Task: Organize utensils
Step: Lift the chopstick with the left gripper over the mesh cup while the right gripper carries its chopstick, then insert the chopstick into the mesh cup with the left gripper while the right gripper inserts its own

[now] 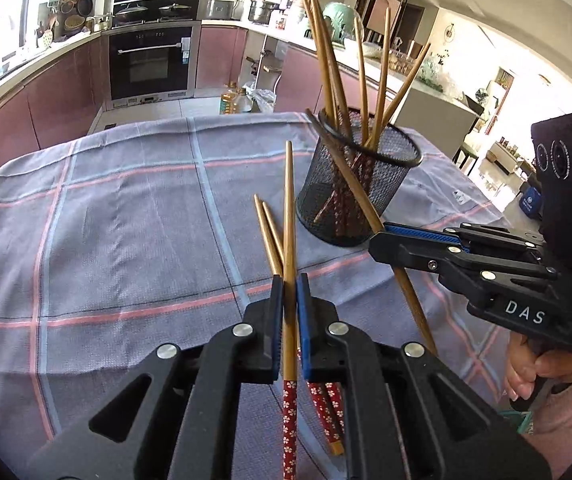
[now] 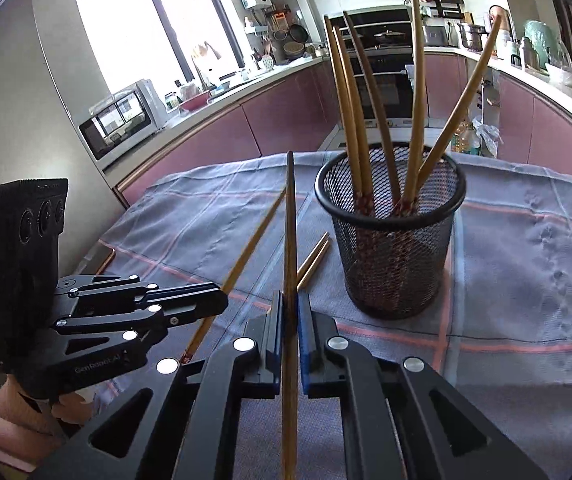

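Note:
My left gripper (image 1: 289,285) is shut on a bamboo chopstick (image 1: 288,208) with a red flowered handle, held clear of the cloth with its tip pointing away. It shows from the side in the right wrist view as the left gripper (image 2: 224,300), its chopstick (image 2: 252,248) slanting up. My right gripper (image 2: 290,300) is shut on another chopstick (image 2: 290,232). In the left wrist view this right gripper (image 1: 380,240) holds its chopstick (image 1: 411,300) slantwise beside the black mesh cup (image 1: 358,184). The cup (image 2: 394,248) holds several chopsticks. Two more chopsticks (image 1: 270,236) (image 2: 314,258) lie on the cloth near it.
A grey-blue checked tablecloth (image 1: 126,220) covers the table, whose far edge drops toward the kitchen floor. Pink cabinets and a built-in oven (image 1: 150,60) stand behind. A hand in a pink sleeve (image 1: 526,380) grips the right gripper's handle.

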{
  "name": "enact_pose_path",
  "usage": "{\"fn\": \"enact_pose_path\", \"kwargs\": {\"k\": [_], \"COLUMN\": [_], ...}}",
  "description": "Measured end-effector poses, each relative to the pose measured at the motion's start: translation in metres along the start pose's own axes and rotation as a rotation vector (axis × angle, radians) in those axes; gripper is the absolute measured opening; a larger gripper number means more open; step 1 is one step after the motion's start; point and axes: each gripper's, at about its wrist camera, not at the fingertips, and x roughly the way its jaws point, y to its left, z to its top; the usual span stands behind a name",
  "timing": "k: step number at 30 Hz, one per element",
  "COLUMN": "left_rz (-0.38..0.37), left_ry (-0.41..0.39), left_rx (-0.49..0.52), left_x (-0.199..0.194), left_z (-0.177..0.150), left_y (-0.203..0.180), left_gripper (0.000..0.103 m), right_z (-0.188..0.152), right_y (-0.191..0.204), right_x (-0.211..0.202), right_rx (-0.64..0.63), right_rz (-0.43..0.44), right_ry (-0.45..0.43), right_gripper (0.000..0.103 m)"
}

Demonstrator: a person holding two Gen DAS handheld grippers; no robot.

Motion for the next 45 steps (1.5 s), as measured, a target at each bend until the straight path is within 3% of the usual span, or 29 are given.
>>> {"fn": "enact_pose_path", "kwargs": {"k": [15,45], "left_rz": [-0.120,-0.116], "left_ry": [-0.187,-0.366], "left_rx": [0.020,0.069], "left_x": [-0.076,-0.084], "left_z": [0.037,0.120], "left_y": [-0.014,-0.055], "left_gripper": [0.007,0.007], "right_z": [0.033,0.093], "right_y": [-0.009,-0.016], "right_x": [-0.058,-0.096], "right_rx": [-0.015,-0.098], "right_rz": [-0.014,-0.077], "right_ry": [-0.193,-0.335], "right_gripper": [0.006,0.006]}}
